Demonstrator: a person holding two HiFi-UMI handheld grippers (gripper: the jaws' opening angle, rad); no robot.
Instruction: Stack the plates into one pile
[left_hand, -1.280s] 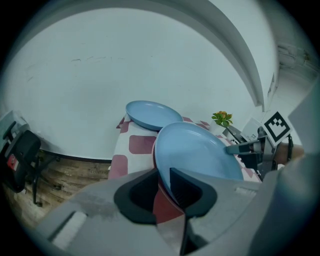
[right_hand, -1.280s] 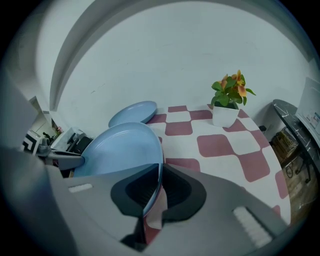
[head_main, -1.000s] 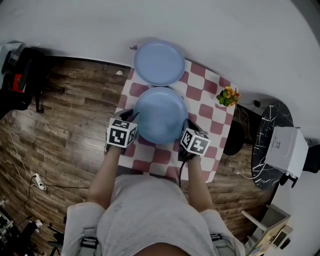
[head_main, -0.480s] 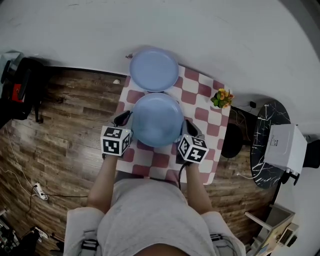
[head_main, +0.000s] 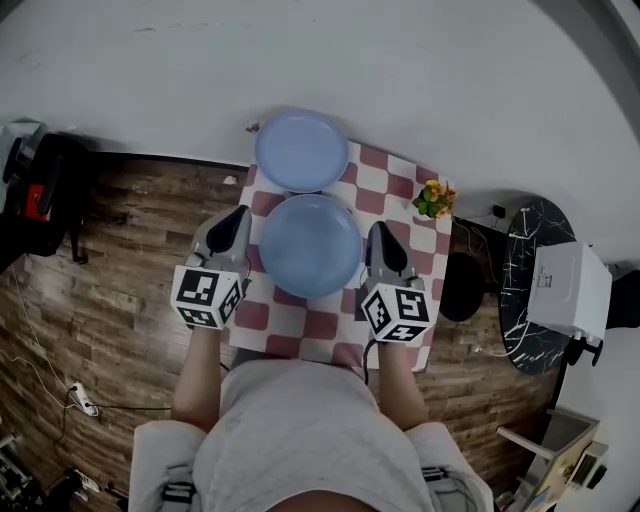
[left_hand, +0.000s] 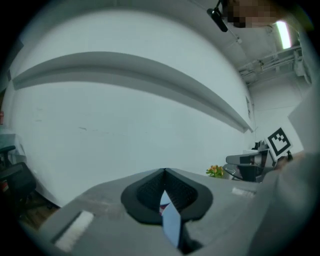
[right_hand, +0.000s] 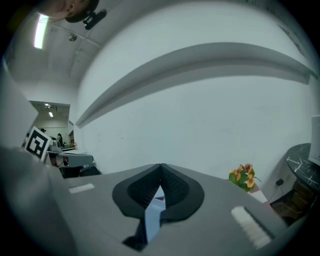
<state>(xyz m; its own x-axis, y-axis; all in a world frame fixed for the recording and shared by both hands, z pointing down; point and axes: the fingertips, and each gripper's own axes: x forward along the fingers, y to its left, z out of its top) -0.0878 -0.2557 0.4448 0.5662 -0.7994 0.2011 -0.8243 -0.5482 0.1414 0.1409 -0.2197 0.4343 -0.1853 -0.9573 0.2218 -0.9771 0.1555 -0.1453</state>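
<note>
Left hand-held gripper (head_main: 238, 222) and right hand-held gripper (head_main: 381, 238), in head view, grasp the near plate (head_main: 310, 245) at 2 sides over the checked counter (head_main: 300, 320); the far plate (head_main: 301, 150) lies behind. Left gripper view: jaws, just closed, clench the near plate (left_hand: 171, 225) by its rim. Right gripper view: jaws pinch the near plate (right_hand: 151, 217) too.

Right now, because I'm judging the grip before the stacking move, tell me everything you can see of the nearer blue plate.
The nearer plate is round, plain pale blue, smooth and matte, with a shallow raised rim. It is level and empty above the red-and-white checked cloth, just short of the farther plate. The left gripper and right gripper, jaws just closed, pinch its opposite edges; each gripper view shows a thin blue sliver of rim between shut pads.
</note>
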